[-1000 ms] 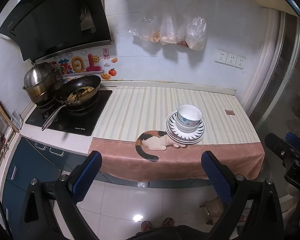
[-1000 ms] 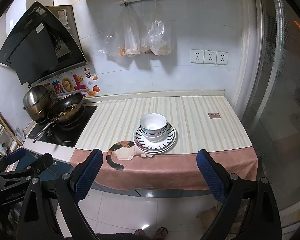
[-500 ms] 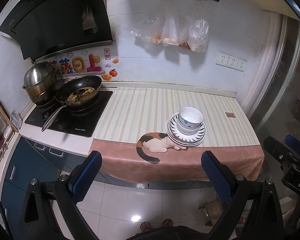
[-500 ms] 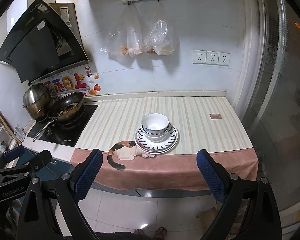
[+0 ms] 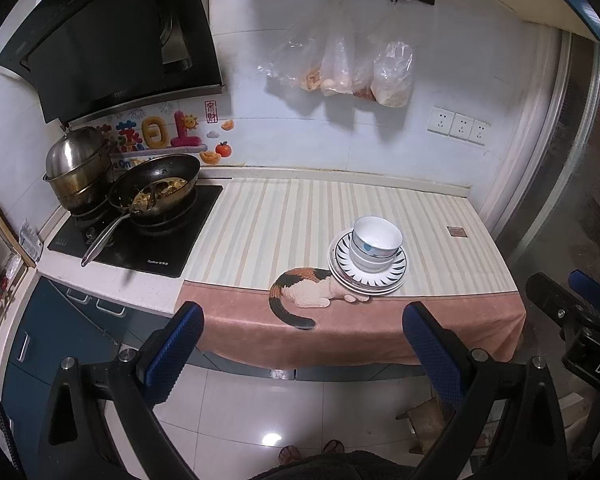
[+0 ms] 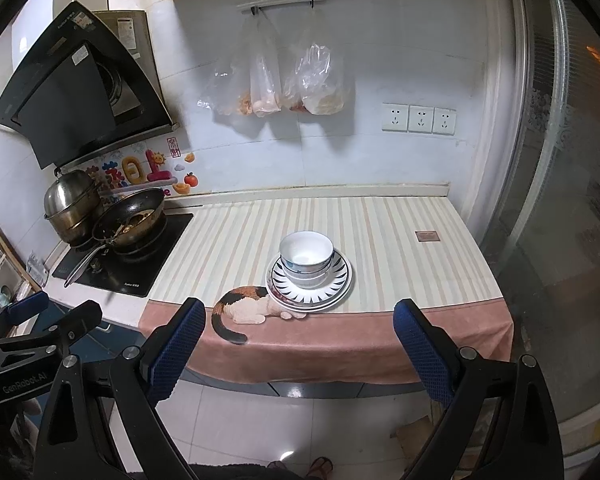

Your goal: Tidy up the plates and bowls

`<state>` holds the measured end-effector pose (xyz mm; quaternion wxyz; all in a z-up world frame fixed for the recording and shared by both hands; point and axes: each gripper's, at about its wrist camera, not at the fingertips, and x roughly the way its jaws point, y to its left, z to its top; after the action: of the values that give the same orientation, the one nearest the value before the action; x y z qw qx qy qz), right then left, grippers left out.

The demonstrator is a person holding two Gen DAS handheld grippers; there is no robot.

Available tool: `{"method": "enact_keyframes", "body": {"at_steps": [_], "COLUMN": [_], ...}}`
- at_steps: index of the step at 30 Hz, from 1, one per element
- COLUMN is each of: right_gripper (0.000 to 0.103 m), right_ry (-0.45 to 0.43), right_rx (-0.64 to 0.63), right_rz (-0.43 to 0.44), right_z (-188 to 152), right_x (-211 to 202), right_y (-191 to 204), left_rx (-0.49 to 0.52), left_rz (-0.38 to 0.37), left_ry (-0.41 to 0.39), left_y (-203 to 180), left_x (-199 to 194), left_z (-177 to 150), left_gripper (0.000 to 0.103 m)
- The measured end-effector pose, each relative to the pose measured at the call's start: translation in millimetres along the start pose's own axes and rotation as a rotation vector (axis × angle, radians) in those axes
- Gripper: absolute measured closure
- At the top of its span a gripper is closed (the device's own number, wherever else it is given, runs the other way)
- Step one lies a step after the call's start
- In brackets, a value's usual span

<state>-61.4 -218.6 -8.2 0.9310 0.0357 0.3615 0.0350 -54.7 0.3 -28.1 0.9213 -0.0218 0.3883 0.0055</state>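
On the striped counter cloth (image 6: 380, 232), near its front edge, your stack of bowls (image 6: 306, 254) sits nested on a pile of plates (image 6: 342, 280), the top plate rimmed with dark radiating marks. Just left of the plates, touching their rim, is the calico cat printed on the cloth (image 6: 244, 306). Your right gripper (image 6: 296, 348) hangs out over the floor, short of the counter, jaws spread wide with nothing between them; the stack lies beyond and between the blue pads (image 6: 176, 348), well apart from both. Your left gripper (image 5: 300, 350) is likewise held back from the counter with jaws wide apart and empty, and from it the bowls (image 5: 376, 242) and plates (image 5: 396, 270) sit ahead, nearer the right finger's side. Far left, a wok with food (image 5: 156, 190) rests on the black cooktop (image 5: 152, 248), with a steel steamer pot (image 5: 76, 168) behind it.
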Motion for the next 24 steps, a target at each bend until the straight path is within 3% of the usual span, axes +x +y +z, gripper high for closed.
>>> {"method": "enact_keyframes", "body": {"at_steps": [24], "right_gripper": [0.006], "right_ry": [-0.004], "right_rx": [-0.004], "right_rz": [-0.01], "right_z": [-3.1], "right_x": [-6.3], "right_y": [-5.1], "left_rx": [-0.003], "left_rz": [-0.012], "left_ry": [-0.003], "left_y": [-9.9], "left_x": [-3.1], "left_z": [3.9], "left_gripper": [0.001]}}
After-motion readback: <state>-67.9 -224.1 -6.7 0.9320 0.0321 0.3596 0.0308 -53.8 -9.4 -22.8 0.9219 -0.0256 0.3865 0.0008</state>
